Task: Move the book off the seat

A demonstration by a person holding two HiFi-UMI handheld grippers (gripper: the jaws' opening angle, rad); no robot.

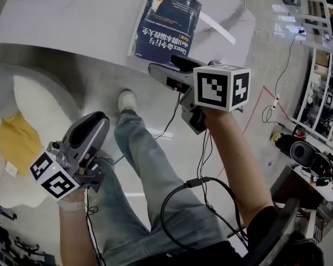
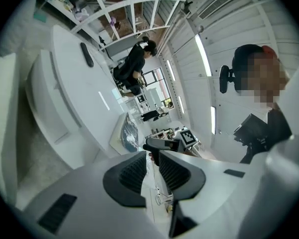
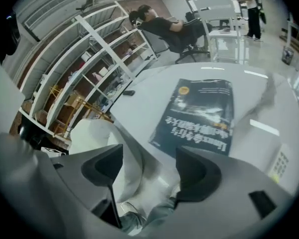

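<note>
Book (image 3: 199, 113) is seen lying flat right at the desk (image 1: 72, 21) edge, so the wide, empty right claw (image 3: 149, 161) is probably best backed off straight, with the left claw (image 2: 152, 168) narrow, empty, nothing clipped.

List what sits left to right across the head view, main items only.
yellow cloth → left gripper → book → black device. Omitted: right gripper, since it overlaps the book's span.
</note>
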